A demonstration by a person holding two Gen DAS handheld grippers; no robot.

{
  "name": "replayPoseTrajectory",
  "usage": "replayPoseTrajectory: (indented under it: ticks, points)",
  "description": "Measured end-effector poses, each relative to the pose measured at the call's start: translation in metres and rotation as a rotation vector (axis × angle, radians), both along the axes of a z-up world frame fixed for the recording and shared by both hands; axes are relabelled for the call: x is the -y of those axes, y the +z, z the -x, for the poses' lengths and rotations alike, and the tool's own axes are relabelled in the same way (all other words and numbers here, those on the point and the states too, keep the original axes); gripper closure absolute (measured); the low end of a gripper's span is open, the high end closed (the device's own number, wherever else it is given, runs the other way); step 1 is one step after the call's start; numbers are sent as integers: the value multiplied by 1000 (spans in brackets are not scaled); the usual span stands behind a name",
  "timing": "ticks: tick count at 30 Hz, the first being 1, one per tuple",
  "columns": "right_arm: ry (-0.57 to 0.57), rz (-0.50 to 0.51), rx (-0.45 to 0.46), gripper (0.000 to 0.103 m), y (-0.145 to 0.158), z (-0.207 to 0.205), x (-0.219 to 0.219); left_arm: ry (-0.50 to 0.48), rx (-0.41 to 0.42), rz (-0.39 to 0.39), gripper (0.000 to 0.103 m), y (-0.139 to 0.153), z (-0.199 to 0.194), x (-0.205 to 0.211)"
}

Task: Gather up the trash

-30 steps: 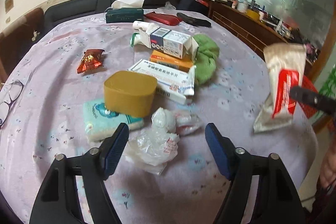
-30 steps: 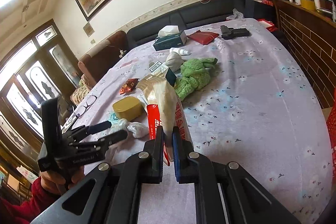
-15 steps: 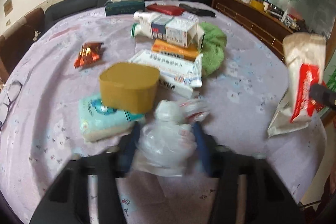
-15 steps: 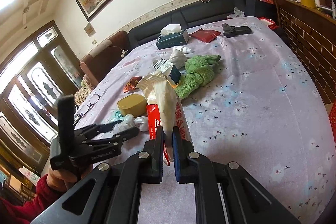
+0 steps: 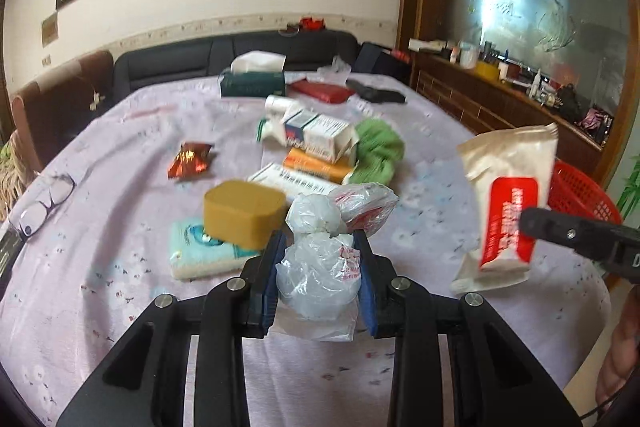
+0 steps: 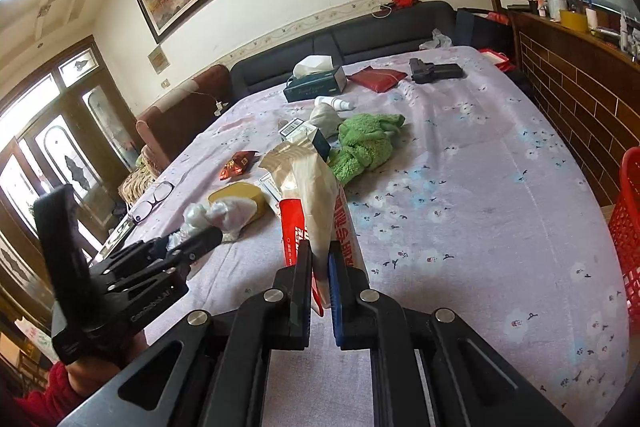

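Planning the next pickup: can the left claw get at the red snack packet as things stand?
Probably not yet: the left claw is closing on a plastic bag. The snack packet itself lies uncovered.

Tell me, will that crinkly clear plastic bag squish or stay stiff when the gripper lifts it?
The plastic bag will probably squish: it is thin, wrinkled film, already bunched between the closing jaws of the left gripper. It looks light, so it should lift easily. Its knotted top and loose bottom edge will likely flop and dangle, and smooth film could slip.

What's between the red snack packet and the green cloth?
Stacked medicine boxes lie between the snack packet and the green cloth, shown in the left wrist view.
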State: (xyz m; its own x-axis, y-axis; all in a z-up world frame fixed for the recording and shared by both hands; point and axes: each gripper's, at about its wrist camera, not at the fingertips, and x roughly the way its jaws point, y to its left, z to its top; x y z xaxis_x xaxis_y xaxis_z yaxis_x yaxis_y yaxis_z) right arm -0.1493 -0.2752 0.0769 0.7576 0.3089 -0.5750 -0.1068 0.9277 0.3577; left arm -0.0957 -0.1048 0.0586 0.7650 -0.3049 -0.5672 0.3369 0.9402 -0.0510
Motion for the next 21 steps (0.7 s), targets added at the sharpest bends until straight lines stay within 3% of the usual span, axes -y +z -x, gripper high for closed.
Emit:
replayPoseTrajectory:
  ticks: [11,21]
  points:
    - [-13,0,15,95,6,10,0,-12,36,-44,71,6,18,17]
    - [-16,11,15,94,9,14,-4,37,106,-101,71,11,28,17]
